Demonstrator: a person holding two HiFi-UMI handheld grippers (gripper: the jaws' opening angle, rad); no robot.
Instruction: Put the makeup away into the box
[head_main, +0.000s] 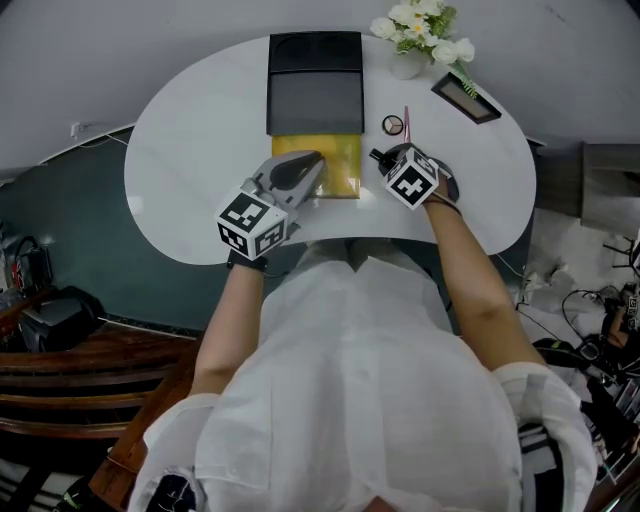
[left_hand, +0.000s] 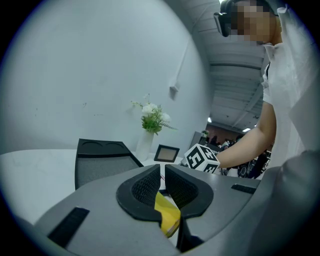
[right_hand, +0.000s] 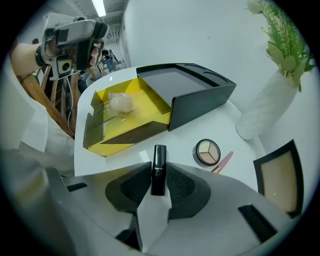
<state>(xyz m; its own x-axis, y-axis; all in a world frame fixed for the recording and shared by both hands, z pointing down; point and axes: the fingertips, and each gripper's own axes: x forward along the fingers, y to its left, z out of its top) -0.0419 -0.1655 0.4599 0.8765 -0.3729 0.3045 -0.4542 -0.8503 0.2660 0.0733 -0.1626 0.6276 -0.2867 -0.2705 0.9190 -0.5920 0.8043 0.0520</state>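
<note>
A black box (head_main: 315, 95) stands at the back of the white table, and its yellow drawer (head_main: 345, 160) is pulled out toward me. A pale round puff (right_hand: 121, 103) lies in the drawer (right_hand: 150, 107). My left gripper (head_main: 305, 170) is at the drawer's front left corner. In the left gripper view it (left_hand: 163, 182) is shut on the yellow drawer wall (left_hand: 167, 215). My right gripper (head_main: 385, 157) points steeply down just right of the drawer. It (right_hand: 159, 175) is shut on a black lipstick tube (right_hand: 159, 155), which sticks out past the fingertips.
A round eyeshadow compact (right_hand: 207, 152) and a pink pencil (right_hand: 223, 162) lie on the table right of the box. Behind them stand a white vase of flowers (head_main: 410, 60) and a small dark picture frame (head_main: 466, 98). The table's curved front edge (head_main: 330, 240) is close to my body.
</note>
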